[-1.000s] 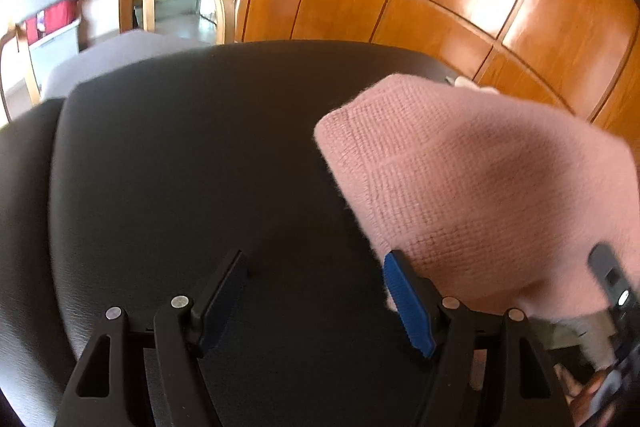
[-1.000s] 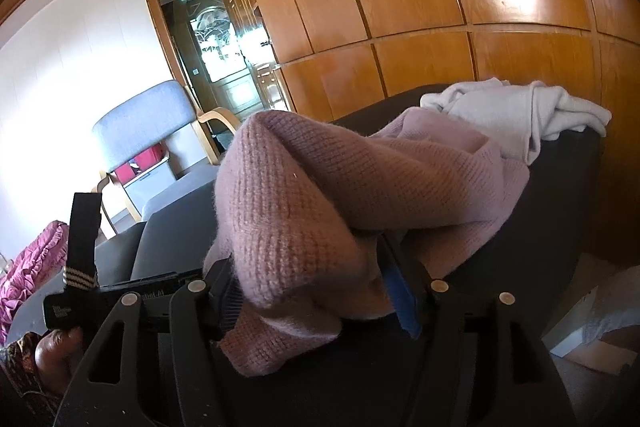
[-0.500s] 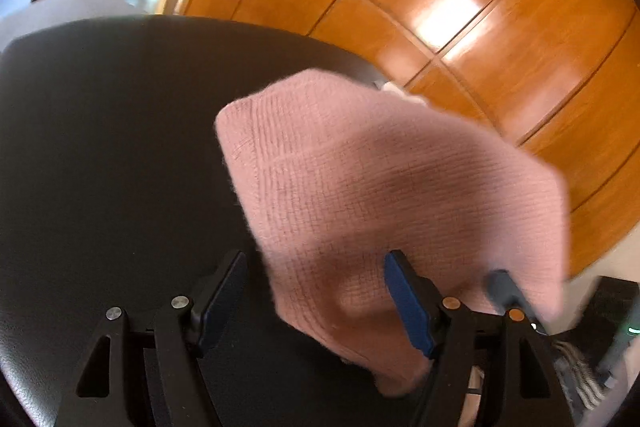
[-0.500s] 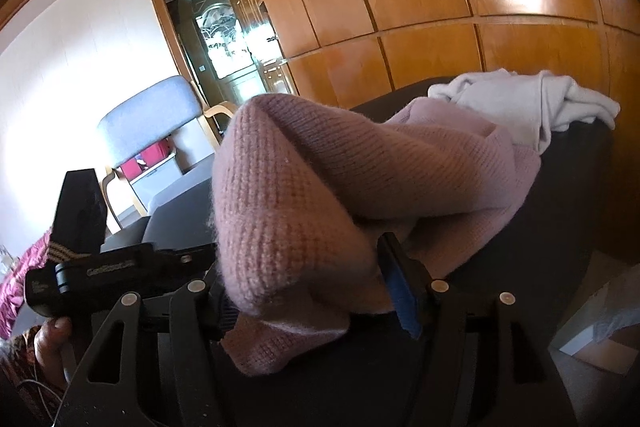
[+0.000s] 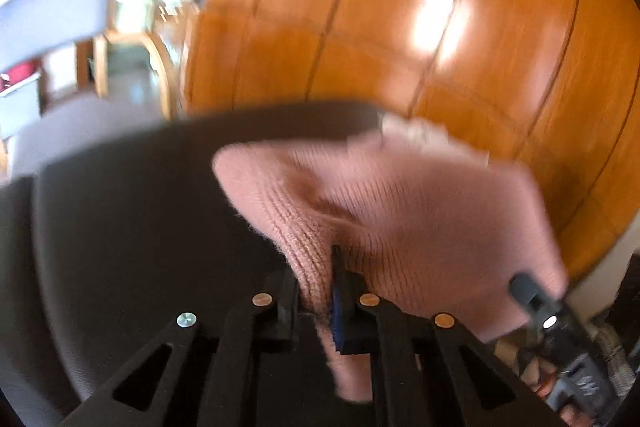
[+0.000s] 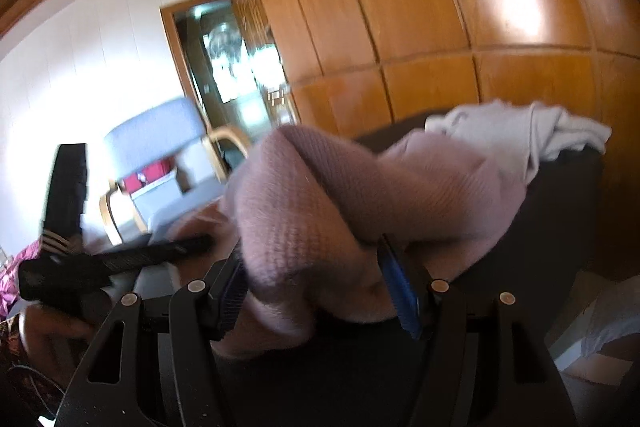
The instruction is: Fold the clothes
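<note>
A pink knit sweater (image 5: 420, 211) lies bunched on a black leather seat (image 5: 120, 227). My left gripper (image 5: 314, 275) has its jaws closing, and the pads pinch a narrow fold at the sweater's near edge, lifted off the seat. In the right wrist view, my right gripper (image 6: 316, 279) stands wide around a thick bundle of the same sweater (image 6: 420, 187), which fills the gap between both fingers and hangs below them. The left gripper's black finger (image 6: 160, 251) reaches in from the left, a hand behind it.
A crumpled white garment (image 6: 520, 135) lies on the seat's far right end. Wooden wall panels (image 5: 440, 27) rise right behind the seat. A grey chair with wooden arms (image 6: 156, 131) stands to the left. White paper (image 6: 600, 327) lies on the floor at the right.
The left jaws went from wide open around the sweater's edge to pinched on a fold, and the left hand rose. The right gripper kept its hold on the bundle and barely moved.
</note>
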A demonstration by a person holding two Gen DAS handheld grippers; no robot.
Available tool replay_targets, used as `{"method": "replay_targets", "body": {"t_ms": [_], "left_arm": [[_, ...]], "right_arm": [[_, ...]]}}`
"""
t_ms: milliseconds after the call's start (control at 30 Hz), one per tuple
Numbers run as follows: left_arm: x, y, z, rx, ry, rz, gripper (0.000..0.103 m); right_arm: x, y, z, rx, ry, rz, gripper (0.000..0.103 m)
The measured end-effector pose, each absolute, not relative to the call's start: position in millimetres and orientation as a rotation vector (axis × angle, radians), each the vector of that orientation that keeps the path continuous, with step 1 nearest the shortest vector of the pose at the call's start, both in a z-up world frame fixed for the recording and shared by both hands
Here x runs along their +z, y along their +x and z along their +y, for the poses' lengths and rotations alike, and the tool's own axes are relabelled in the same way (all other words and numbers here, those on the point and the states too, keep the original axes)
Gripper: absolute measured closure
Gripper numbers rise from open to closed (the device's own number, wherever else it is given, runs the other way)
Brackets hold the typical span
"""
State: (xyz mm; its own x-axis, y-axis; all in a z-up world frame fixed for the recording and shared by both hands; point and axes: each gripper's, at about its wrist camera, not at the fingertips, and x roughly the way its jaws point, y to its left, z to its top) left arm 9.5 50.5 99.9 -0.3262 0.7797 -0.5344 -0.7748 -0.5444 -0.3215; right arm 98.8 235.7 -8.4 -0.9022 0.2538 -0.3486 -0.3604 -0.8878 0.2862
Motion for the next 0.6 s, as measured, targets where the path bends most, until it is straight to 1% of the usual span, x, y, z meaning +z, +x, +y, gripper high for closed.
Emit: {"method": "replay_targets", "body": {"t_ms": [100,133,267,333,400,500,600], "left_arm": [[137.4,-8.8,40.1,2.010,-0.730,-0.071,0.093],[145.4,-12.5,34.4,2.024,-0.707,-0.081,0.093],[155.6,-24.3,-4.2,2.095,-0.652,-0.110,0.093],[153.6,-29.1,-25.7,2.125,-0.661,-0.133,0.094],[148.7,-27.6,-68.0,2.162,-0.675,-0.164,0.094],[145.0,-31.8,-130.3,2.231,-0.692,-0.217,0.094],[136.1,-29.4,-177.6,2.313,-0.711,-0.233,0.094]], "right_arm": [[1.0,105.3,233.7,2.746,-0.351,0.500,0.036],[3.5,106.3,233.2,2.742,-0.328,0.500,0.033],[12.1,112.7,232.2,2.709,-0.250,0.501,0.030],[12.8,104.9,236.8,2.650,-0.316,0.457,0.030],[10.7,94.5,242.5,2.599,-0.403,0.438,0.030],[-0.9,73.4,250.9,2.611,-0.562,0.516,0.030],[-11.8,52.6,242.4,2.661,-0.660,0.544,0.030]]}}
